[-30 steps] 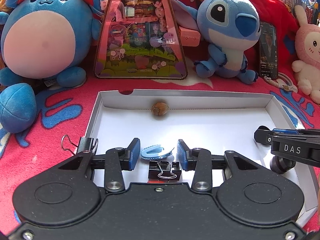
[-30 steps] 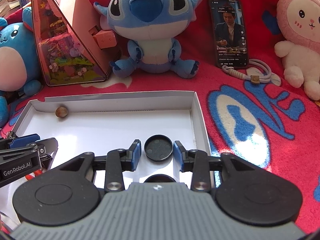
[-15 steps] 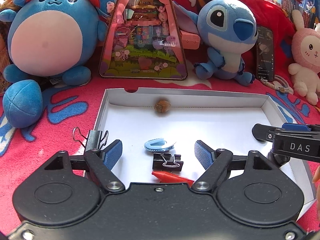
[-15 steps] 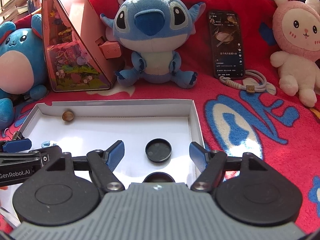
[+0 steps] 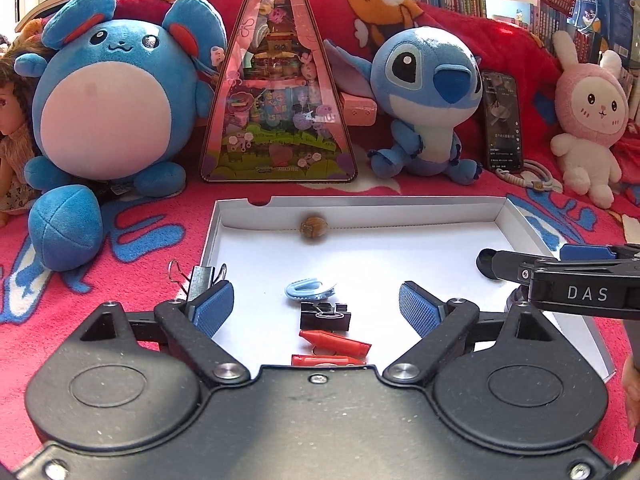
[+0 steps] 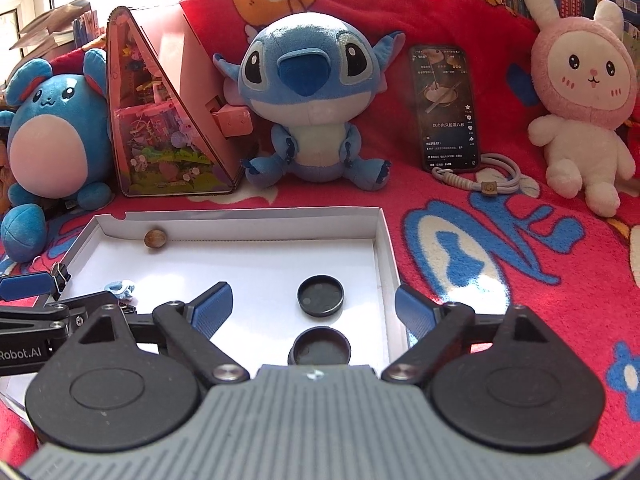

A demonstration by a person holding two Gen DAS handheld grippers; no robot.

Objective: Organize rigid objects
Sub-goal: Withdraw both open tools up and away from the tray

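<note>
In the white cardboard tray (image 5: 520,224) on the red blanket (image 6: 500,240): both drops look done. Left gripper (image 5: 316,308) fingers have just been opening and now stand spread wide, nothing between the pads; the light-blue clip (image 5: 310,289) it was closed around a second ago lies free on the tray floor, just beyond the black binder clip (image 5: 325,317). Right gripper (image 6: 314,308), same story: fingers just opened, spread, empty; the black round cap (image 6: 320,295) it was pinching sits flat near the tray's right wall, a second cap (image 6: 319,351) nearer the camera. Both grippers have backed off and up a bit.

My read: two more items sorted into the tray, release step finished, next pick is open.

Materials/shapes:
- tray: thin matte card, low walls, smooth floor, so things may slide
- caps: hard black plastic discs, shallow rim
- binder clips: sprung black steel, wire handles; another one (image 5: 200,278) is clamped on the tray's left wall
- two red crayons (image 5: 334,342), tapered and waxy
- brown nut (image 5: 314,227) against the far wall, round, could roll
- blanket: deep fuzzy pile, soft
</note>
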